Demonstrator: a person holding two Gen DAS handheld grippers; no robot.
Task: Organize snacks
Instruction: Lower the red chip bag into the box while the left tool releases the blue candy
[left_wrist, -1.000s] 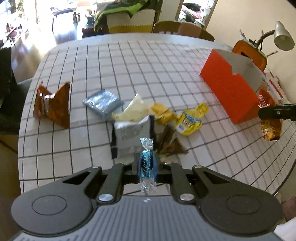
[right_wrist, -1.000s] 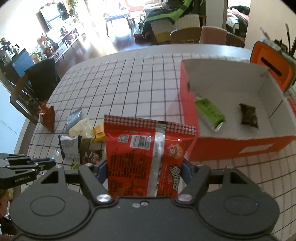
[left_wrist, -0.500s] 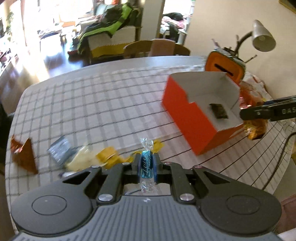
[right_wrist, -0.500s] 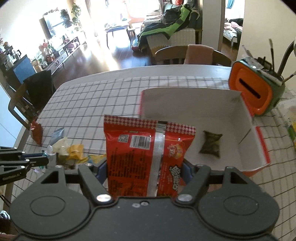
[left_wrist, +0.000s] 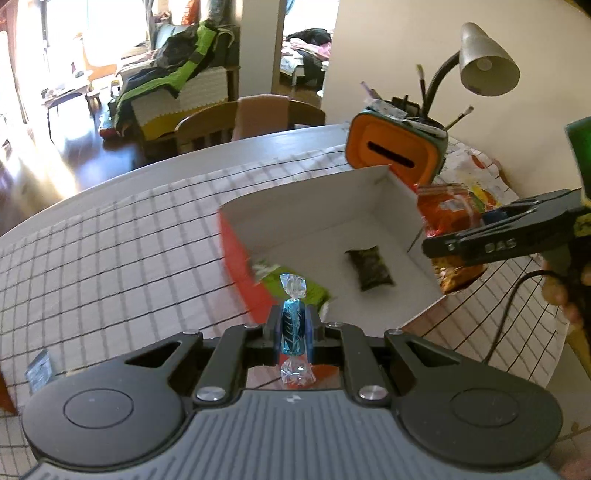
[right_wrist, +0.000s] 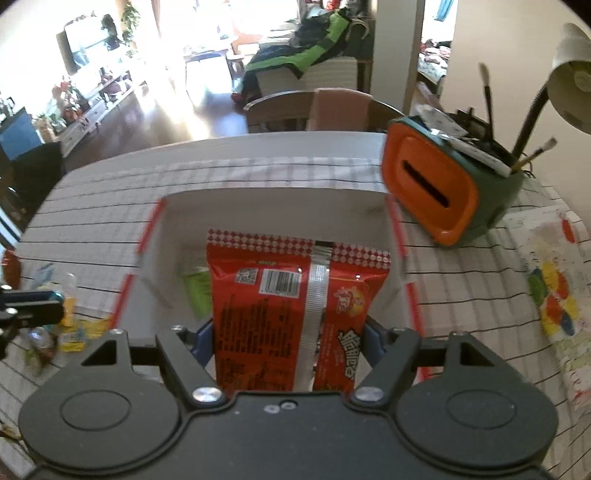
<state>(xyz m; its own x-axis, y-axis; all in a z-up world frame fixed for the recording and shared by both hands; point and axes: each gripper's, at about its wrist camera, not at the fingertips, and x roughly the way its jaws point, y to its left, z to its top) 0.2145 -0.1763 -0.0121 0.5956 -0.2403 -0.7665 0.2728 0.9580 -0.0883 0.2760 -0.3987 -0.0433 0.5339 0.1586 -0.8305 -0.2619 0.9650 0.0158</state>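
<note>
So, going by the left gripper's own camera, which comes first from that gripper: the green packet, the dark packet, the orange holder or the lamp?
1. green packet, in the box's near corner, just past the left gripper.
2. dark packet, further in on the box floor, to the right.
3. orange holder, behind the box's far wall.
4. lamp, up at the back right.

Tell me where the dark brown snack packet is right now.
In the left wrist view, the dark brown snack packet lies on the white floor of the orange box, toward its right side, apart from the green packet lying at the box's left.
</note>
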